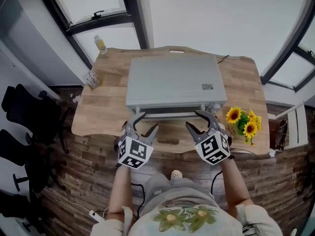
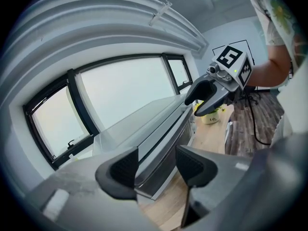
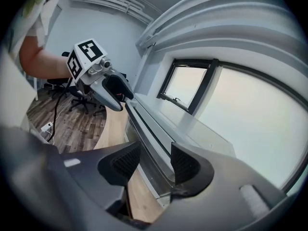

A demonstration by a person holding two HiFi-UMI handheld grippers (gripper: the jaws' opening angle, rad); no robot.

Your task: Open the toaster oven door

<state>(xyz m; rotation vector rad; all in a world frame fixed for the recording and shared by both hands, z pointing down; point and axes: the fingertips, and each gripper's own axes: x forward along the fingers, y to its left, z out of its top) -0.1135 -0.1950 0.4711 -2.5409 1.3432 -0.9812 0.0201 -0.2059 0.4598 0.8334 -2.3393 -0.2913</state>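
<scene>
A silver toaster oven stands in the middle of a wooden table, its door shut and its handle bar along the front edge facing me. My left gripper is open just in front of the handle's left end. My right gripper is open near the handle's right end. In the left gripper view the open jaws frame the oven front, with nothing between them. The right gripper view shows its open jaws bracketing the handle, apart from it.
A pot of sunflowers sits at the table's right front. A small bottle and a packet lie at the back left. Black office chairs stand to the left, a white chair to the right.
</scene>
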